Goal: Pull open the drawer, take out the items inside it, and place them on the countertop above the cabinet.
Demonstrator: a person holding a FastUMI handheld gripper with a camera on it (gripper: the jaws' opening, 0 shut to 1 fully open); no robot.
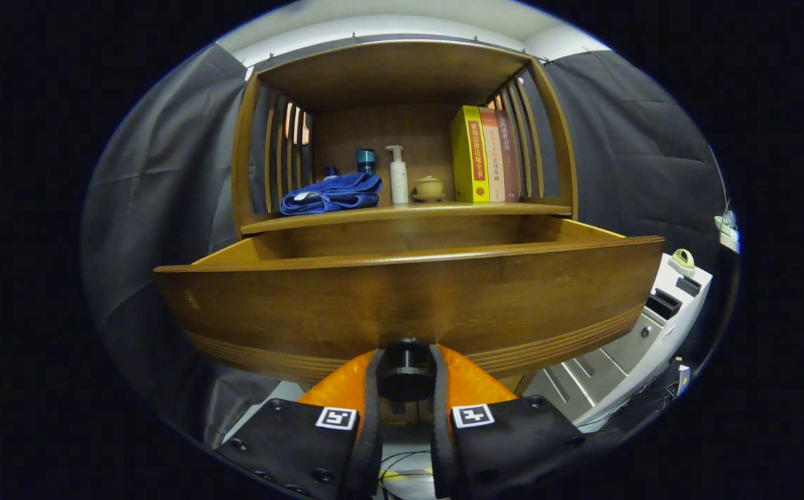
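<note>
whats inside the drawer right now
The drawer is pulled out, gripper shut on its knob. From this low angle its front panel covers the interior; just the inner back wall shows, so any contents cannot be seen.

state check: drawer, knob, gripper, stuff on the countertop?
drawer: pulled open, inside hidden by its front
knob: clamped between the fingers
gripper: shut on the knob
blue cloth: folded, lying on the countertop
pump bottle: upright
books: standing upright, side by side
small lidded pot: lid on
</note>
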